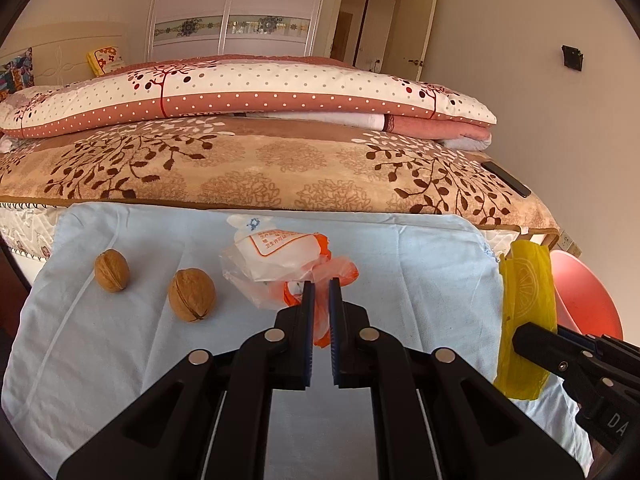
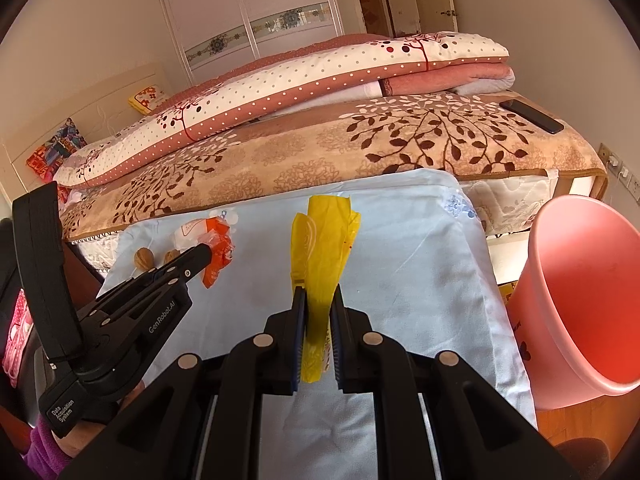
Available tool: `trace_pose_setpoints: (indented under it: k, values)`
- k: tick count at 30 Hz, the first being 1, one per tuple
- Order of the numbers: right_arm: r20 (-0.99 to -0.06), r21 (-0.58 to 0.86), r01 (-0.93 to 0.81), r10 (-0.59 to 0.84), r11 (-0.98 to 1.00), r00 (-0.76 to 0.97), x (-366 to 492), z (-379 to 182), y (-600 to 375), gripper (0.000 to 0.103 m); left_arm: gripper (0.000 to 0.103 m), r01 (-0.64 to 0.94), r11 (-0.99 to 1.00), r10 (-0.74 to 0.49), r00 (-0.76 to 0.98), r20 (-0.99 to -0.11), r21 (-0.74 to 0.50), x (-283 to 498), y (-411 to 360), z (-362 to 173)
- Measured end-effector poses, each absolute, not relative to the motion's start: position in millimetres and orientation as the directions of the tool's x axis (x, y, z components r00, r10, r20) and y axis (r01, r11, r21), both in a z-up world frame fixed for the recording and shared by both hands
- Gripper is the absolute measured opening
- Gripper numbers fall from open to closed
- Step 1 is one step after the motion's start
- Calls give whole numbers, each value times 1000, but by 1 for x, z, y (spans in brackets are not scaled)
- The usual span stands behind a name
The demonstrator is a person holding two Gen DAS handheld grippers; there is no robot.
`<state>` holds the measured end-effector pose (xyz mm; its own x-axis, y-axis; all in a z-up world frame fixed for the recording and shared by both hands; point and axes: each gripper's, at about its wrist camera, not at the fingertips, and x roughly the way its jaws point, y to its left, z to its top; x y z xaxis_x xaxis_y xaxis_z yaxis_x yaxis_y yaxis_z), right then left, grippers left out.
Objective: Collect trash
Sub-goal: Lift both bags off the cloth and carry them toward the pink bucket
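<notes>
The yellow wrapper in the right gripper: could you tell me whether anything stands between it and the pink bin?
Nothing visible does. The right gripper holds the yellow wrapper over the blue cloth, and the pink bin stands open just beyond the cloth's right edge.

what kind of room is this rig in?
A bedroom, most likely in a home: a made bed with folded quilts stacked on it, a headboard with pillows, and a sliding-door wardrobe behind.
</notes>
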<state>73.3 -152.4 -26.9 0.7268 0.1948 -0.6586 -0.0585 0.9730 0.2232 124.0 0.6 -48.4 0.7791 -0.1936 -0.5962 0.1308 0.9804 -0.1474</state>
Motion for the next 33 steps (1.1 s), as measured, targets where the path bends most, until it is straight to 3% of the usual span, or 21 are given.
trace_pose_setpoints:
  k: [15,33]
  values:
    - [-623,249,-44,195,967,757,42,-12,-177,11,6,52,981,-153,791,-592,-185,124,14,-52]
    - [-590,289,-91,252,953,767,6,-8,-186,11,6,11,1000,-17,863,-505,-16,105,-8,-38]
